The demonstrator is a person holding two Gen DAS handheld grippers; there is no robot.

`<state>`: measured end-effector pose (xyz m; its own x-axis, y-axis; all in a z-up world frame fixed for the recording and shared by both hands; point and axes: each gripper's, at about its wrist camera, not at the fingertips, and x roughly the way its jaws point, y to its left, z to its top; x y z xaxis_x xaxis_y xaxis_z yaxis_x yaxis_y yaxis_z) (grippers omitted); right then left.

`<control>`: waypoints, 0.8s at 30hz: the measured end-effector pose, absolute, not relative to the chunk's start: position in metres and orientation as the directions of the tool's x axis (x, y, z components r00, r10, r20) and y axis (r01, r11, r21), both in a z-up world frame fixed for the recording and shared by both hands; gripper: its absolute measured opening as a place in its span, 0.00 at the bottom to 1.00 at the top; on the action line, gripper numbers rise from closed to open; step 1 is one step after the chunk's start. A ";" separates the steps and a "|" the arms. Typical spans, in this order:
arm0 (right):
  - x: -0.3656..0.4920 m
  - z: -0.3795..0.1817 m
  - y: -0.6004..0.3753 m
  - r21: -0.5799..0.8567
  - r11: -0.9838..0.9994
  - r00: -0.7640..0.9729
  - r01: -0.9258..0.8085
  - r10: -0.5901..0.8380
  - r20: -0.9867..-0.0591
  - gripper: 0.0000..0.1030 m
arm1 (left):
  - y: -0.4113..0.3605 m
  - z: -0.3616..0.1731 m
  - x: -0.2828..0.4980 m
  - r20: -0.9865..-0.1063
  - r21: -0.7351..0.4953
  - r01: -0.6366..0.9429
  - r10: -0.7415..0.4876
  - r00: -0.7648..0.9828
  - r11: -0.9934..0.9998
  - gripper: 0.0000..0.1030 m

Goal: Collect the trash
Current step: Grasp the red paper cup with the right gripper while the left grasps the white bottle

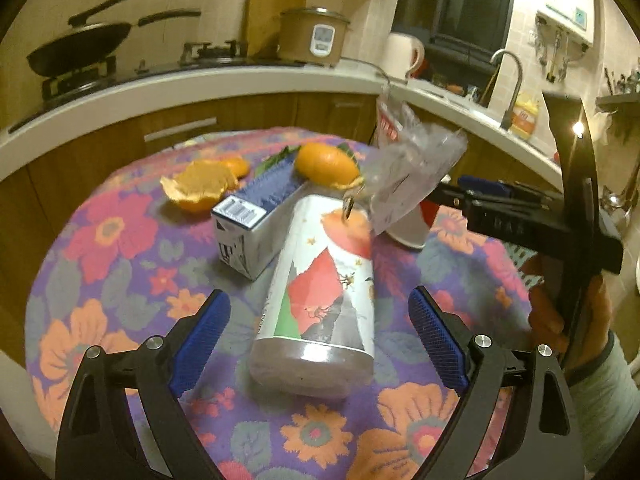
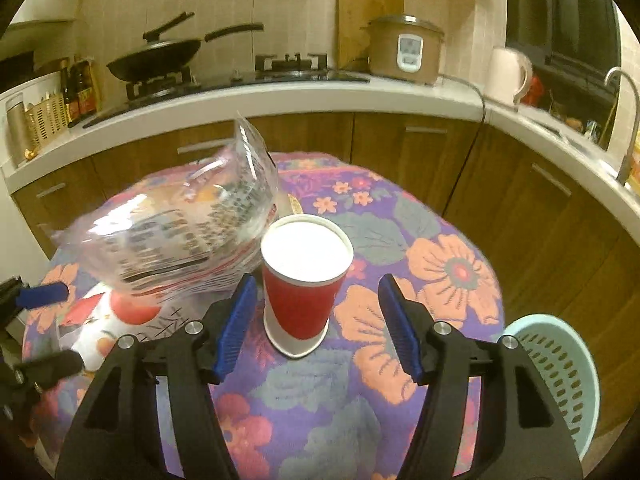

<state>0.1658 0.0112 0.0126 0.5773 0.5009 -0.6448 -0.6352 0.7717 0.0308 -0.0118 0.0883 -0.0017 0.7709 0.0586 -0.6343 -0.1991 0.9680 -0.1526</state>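
A white bottle with a picture label lies on the floral tablecloth. My left gripper is open, its blue pads on either side of the bottle's lower end and clear of it. A red paper cup stands upright just ahead of my open right gripper, whose pads do not touch it. A crumpled clear plastic bag hangs over the bottle's neck, left of the cup. Behind the bottle lie a milk carton, orange peel and an orange.
A teal perforated basket stands beside the table at the lower right. A kitchen counter curves behind the table with a wok, a rice cooker and a kettle. A hand holds the right gripper.
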 end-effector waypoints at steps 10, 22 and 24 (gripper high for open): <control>0.191 -0.003 0.025 0.123 0.750 0.488 -0.650 0.536 -0.689 0.58 | 0.090 -0.017 0.003 -0.681 -0.145 -0.216 0.061 0.730 0.966 0.73; 0.181 0.003 0.016 0.121 0.755 0.506 -0.645 0.540 -0.672 0.40 | 0.092 -0.008 -0.017 -0.676 -0.168 -0.203 0.037 0.736 0.965 0.59; 0.173 0.007 0.011 0.094 0.761 0.531 -0.641 0.529 -0.661 0.40 | 0.090 -0.003 -0.022 -0.667 -0.166 -0.200 0.040 0.744 0.966 0.58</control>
